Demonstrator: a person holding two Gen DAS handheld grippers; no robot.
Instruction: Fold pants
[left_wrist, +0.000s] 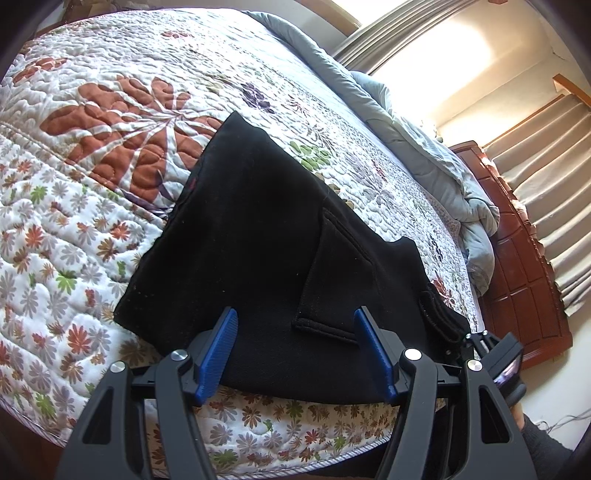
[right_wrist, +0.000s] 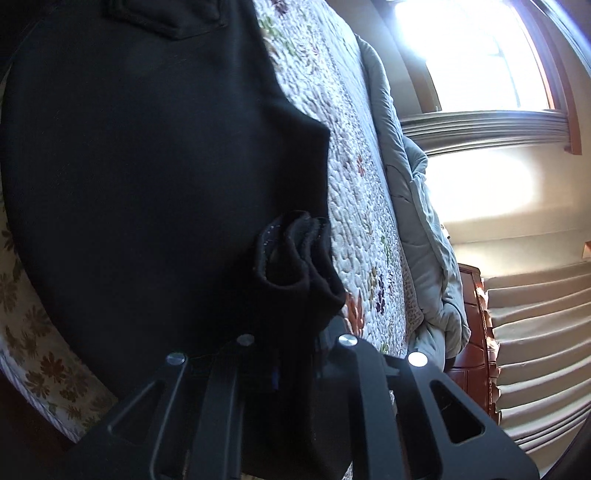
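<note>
Black pants (left_wrist: 251, 221) lie folded on a floral quilt, a back pocket facing up, the waist end near the bed's front edge. My left gripper (left_wrist: 295, 325) is open just above that end, its blue pads (left_wrist: 218, 350) apart with nothing between them. My right gripper (right_wrist: 291, 354) is shut on a bunched edge of the pants (right_wrist: 147, 166); the cloth hides its fingertips. The right gripper also shows in the left wrist view (left_wrist: 491, 354), at the pants' right corner.
The quilt (left_wrist: 92, 166) covers the bed. A grey duvet (left_wrist: 424, 147) is heaped along the far side. A red-brown wooden headboard (left_wrist: 524, 288) stands at right, with curtains (left_wrist: 554, 184) behind it. The bed's front edge (left_wrist: 277, 454) is right under my left gripper.
</note>
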